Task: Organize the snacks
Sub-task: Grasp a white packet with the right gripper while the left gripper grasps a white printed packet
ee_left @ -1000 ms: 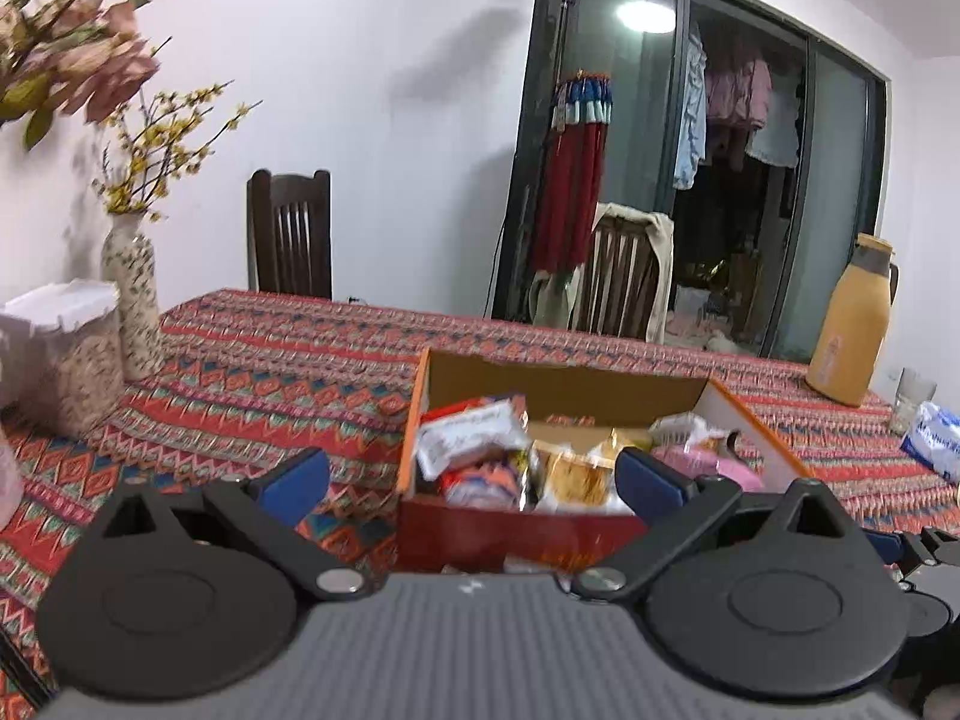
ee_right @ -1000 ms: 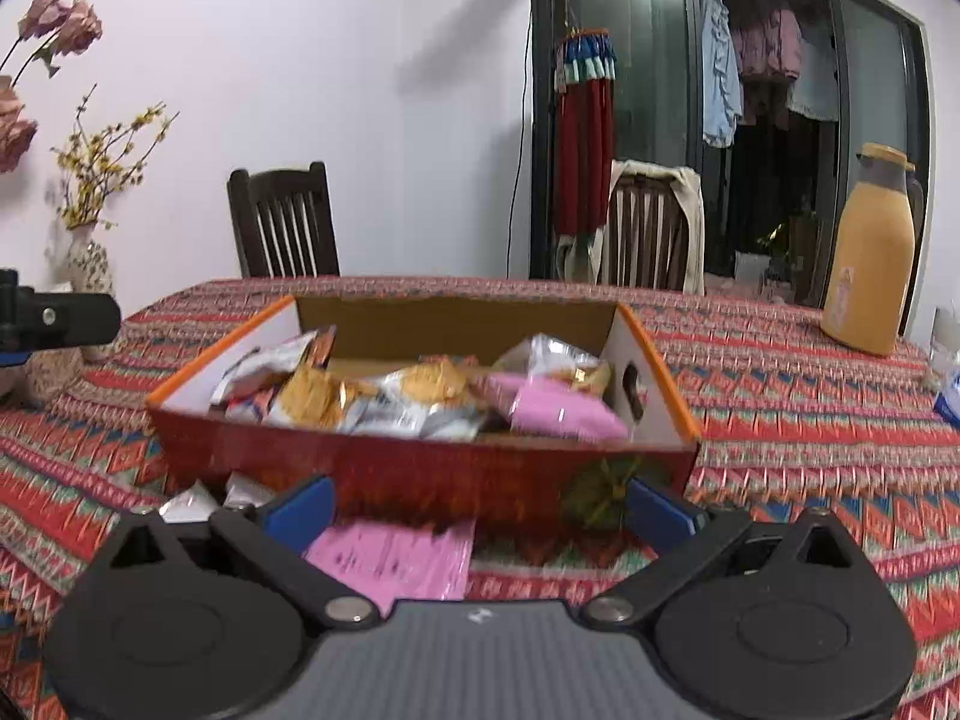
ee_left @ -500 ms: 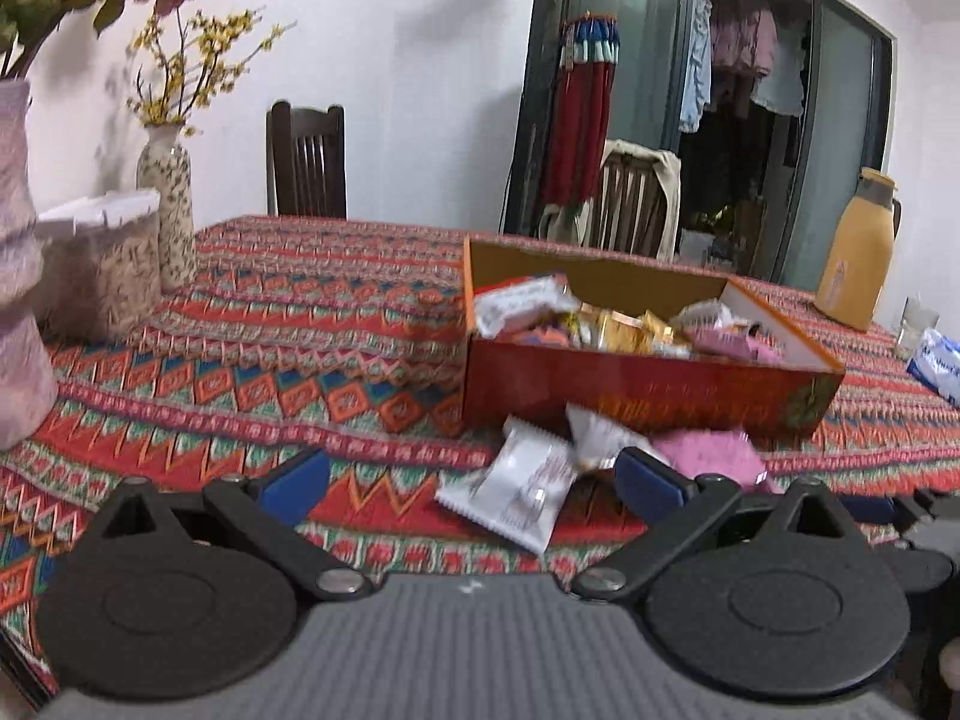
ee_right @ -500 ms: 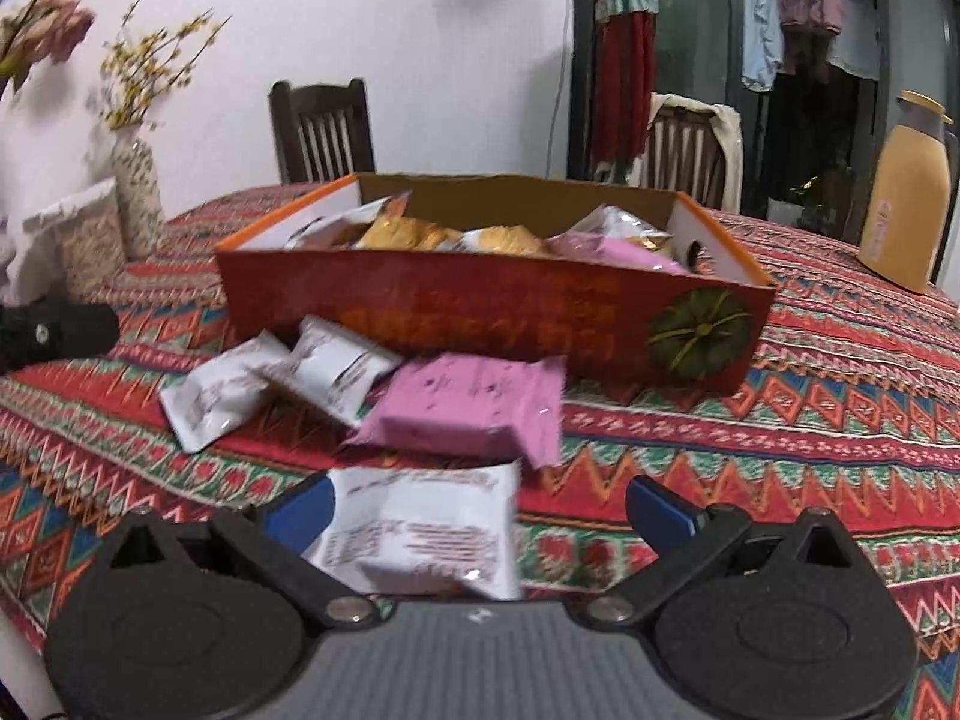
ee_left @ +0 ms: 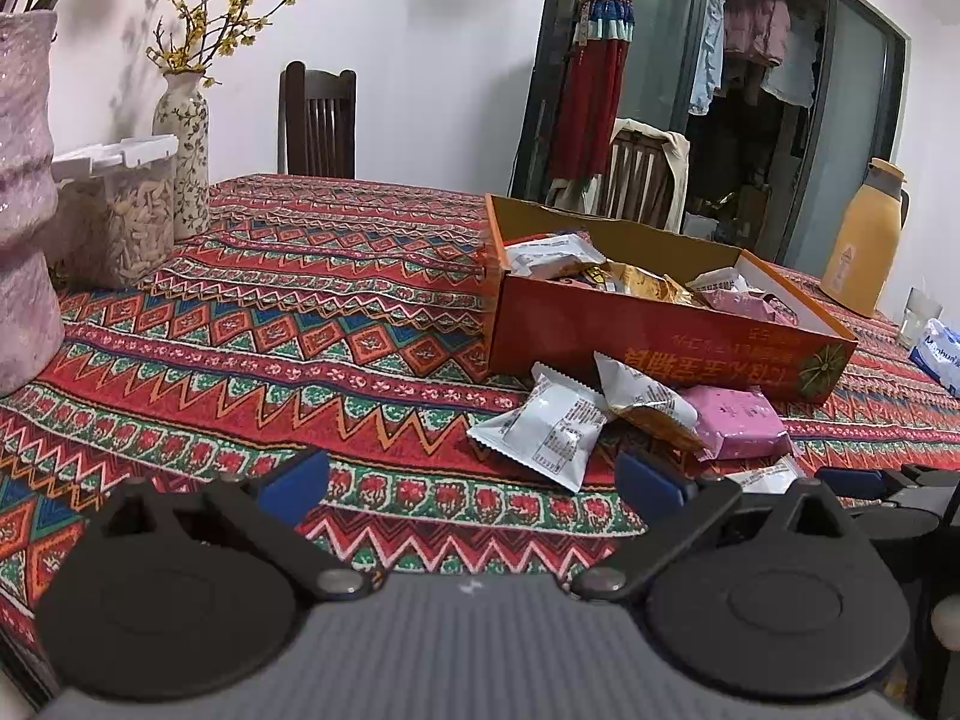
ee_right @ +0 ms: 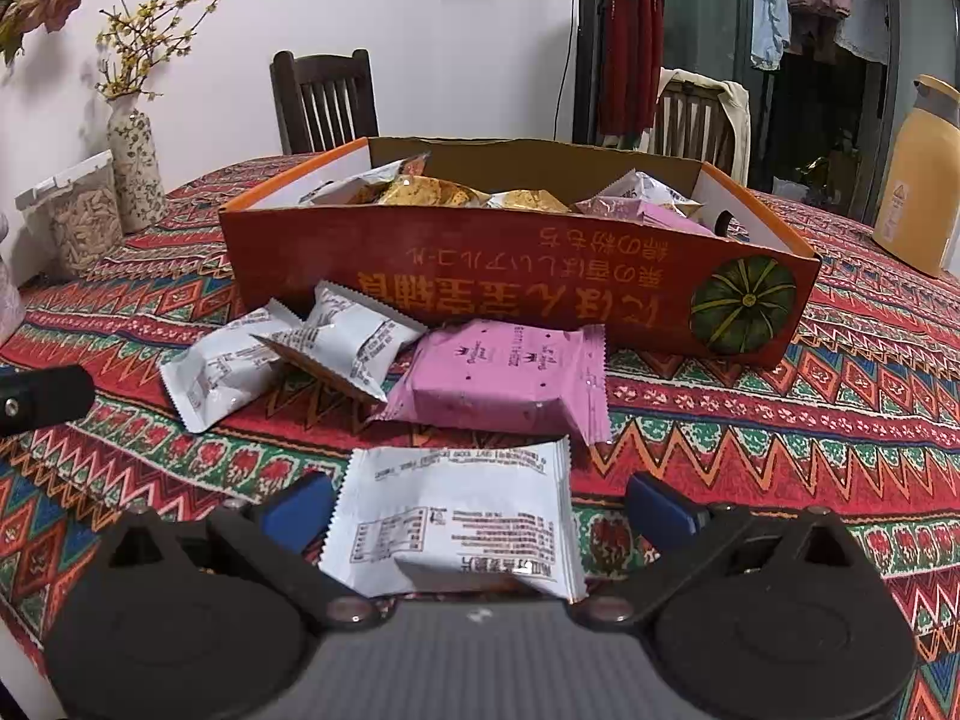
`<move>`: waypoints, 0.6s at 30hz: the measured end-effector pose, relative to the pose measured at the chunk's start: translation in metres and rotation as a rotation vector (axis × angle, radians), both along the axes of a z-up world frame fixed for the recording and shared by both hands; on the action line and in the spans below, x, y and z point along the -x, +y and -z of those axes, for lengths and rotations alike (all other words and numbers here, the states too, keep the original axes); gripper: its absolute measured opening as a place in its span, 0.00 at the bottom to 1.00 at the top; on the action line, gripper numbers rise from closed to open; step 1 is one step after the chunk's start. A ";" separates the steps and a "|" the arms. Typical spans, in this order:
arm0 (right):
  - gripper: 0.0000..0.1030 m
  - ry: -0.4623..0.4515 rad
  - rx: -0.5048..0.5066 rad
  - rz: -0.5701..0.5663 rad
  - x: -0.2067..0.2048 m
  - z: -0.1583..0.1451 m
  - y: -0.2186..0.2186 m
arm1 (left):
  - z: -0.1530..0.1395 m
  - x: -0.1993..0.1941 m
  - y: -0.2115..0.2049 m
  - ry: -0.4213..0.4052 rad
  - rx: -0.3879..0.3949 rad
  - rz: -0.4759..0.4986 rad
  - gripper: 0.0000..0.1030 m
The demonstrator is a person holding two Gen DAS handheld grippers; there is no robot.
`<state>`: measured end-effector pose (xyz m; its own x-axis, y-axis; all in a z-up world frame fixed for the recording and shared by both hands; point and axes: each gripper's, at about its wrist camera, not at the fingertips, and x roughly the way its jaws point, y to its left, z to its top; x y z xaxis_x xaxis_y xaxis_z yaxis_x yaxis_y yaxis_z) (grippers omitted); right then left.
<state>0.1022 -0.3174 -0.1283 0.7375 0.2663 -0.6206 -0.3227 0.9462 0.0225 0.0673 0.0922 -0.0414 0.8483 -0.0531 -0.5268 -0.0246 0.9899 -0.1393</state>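
A table draped in a red zigzag-patterned woven cloth fills both views. On it sits a long shallow orange cardboard box, its printed front wall facing the cameras, already heaped with wrapped snacks. Off to the side stand a speckled ceramic vase of yellow blossoms, a clear lidded plastic canister of seeds and a mustard-yellow thermos jug.

Four loose packets lie on the cloth in front of the box: a flat pink foil-wrapped square packet, two small white crimped-edge pouches overlapping just beside it, and a white flat sachet with printed label nearest the camera.

The right gripper is spread wide and holds nothing; the white sachet lies between its blue pads, directly ahead, its longer side running across the opening from finger to finger. The left gripper is likewise wide apart and empty, with the white pouches ahead and to its right, farther off.

Judging from this, the right side is plainly the nearer to a pick, and the sachet looks the likely first item; closing across its length may buckle the soft wrapper.
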 end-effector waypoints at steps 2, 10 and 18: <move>0.99 -0.002 -0.008 -0.008 0.001 0.000 0.000 | 0.000 0.001 0.001 0.000 0.006 -0.006 1.00; 0.56 -0.053 -0.020 -0.091 0.016 -0.004 0.002 | -0.002 0.003 0.004 -0.005 0.002 -0.022 1.00; 0.41 -0.088 -0.040 -0.114 0.027 -0.005 -0.003 | -0.006 -0.003 -0.002 -0.004 -0.031 -0.017 1.00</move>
<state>0.0752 -0.3206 -0.1233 0.7524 0.3747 -0.5418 -0.4305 0.9022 0.0261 0.0705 0.0906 -0.0355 0.8509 -0.0223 -0.5248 -0.0409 0.9932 -0.1086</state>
